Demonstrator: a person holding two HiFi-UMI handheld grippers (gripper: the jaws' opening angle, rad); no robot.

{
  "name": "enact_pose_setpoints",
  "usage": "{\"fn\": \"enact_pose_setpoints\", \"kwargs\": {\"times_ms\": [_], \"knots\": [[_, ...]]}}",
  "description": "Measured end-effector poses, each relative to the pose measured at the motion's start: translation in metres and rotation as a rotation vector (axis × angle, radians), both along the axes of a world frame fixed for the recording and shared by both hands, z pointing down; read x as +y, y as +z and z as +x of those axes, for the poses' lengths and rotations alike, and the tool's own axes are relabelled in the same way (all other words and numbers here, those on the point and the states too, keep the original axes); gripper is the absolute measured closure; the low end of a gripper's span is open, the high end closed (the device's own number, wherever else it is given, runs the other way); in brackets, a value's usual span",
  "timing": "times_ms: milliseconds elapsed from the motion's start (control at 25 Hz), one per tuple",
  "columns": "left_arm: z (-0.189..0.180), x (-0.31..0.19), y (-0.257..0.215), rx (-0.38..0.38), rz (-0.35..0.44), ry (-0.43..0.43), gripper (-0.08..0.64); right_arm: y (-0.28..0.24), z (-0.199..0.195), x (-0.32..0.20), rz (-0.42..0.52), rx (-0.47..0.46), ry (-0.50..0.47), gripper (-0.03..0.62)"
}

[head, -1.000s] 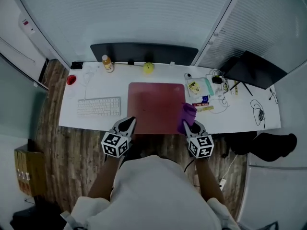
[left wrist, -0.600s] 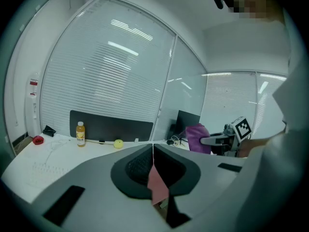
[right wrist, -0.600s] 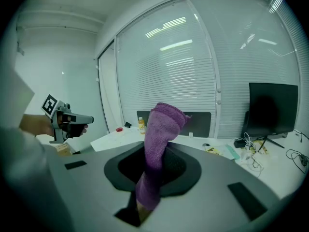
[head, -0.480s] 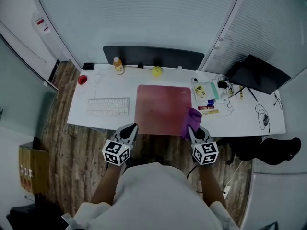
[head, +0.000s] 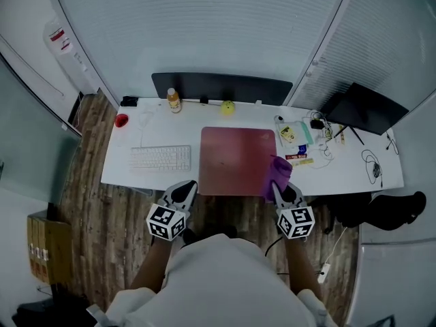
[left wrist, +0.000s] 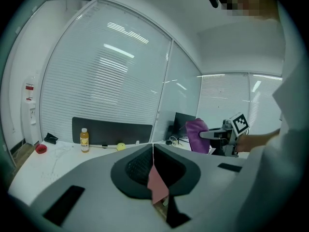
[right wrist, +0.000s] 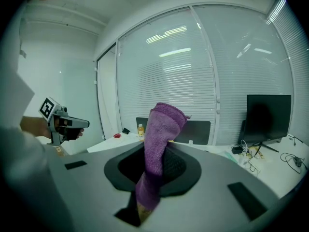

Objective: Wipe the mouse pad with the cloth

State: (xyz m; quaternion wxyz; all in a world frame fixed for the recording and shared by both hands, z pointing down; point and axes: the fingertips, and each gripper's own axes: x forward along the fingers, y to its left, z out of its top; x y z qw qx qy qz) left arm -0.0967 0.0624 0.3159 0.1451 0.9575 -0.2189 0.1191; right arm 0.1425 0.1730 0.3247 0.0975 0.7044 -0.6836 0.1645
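A dark red mouse pad (head: 237, 159) lies in the middle of the white desk (head: 354, 169). My right gripper (head: 281, 187) hangs at the desk's front edge, by the pad's near right corner, shut on a purple cloth (head: 276, 171) that sticks up between its jaws (right wrist: 159, 144). My left gripper (head: 185, 190) is in front of the desk near the pad's left corner, jaws shut with nothing between them (left wrist: 152, 149). In the left gripper view the cloth (left wrist: 197, 135) shows at the right; a sliver of the pad (left wrist: 156, 185) shows through the jaws.
A white keyboard (head: 161, 159) lies left of the pad. At the desk's back are a bottle (head: 174, 100), a yellow ball (head: 227, 107) and a red object (head: 121, 120). Cables and small items (head: 303, 138) crowd the right side. A black monitor (head: 364, 110) stands at the right.
The head view has pulled back and risen, so the desk sits farther off. Both grippers have drawn back slightly from the pad's front edge; the cloth stays held.
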Motion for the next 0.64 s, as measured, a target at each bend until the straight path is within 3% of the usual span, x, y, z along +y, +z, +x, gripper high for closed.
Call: {"fn": "enact_pose_setpoints", "kwargs": {"times_ms": [640], "knots": [[-0.026, -0.016, -0.001, 0.009, -0.007, 0.015, 0.540, -0.007, -0.028, -0.016, 0.004, 0.017, 0.001, 0.517]]}}
